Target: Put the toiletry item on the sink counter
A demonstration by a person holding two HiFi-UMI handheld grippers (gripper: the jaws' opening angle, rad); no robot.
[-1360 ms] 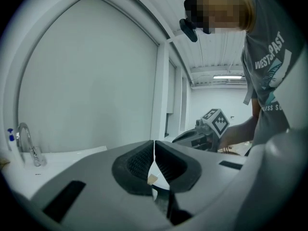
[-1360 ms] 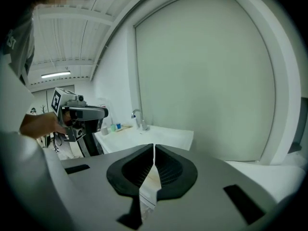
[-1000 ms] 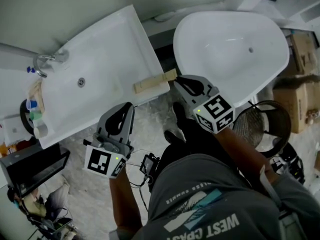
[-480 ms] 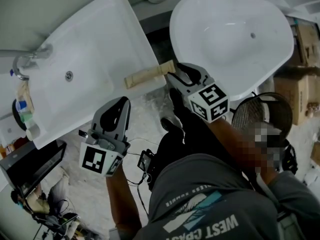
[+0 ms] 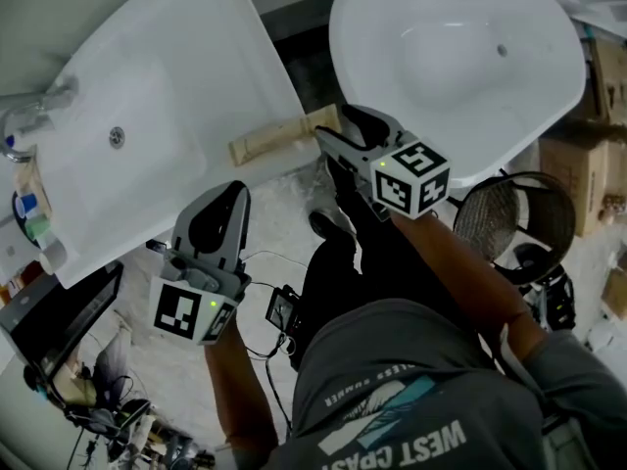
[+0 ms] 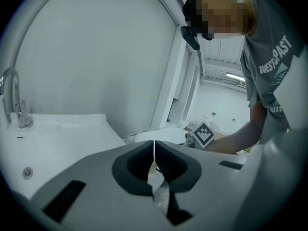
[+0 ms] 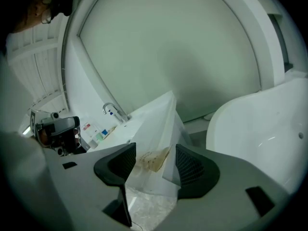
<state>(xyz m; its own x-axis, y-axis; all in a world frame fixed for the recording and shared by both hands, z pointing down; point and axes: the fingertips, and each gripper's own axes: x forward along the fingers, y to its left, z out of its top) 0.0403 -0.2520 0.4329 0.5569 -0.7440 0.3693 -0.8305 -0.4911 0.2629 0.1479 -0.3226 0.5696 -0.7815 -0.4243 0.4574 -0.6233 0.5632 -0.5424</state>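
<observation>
The beige toiletry tube (image 5: 279,137) lies on the white sink tabletop (image 5: 196,57), at the tabletop's corner beside its edge. The right tool (image 5: 335,131) sits at that corner. Its jaws are opening and stand wide, with the end of the tube between them and neither pad pressing on it. The left tool (image 5: 227,192) hangs off the tabletop's front edge, its jaws closed together on nothing. A faucet (image 5: 34,106) stands on the tabletop's opposite side.
</observation>
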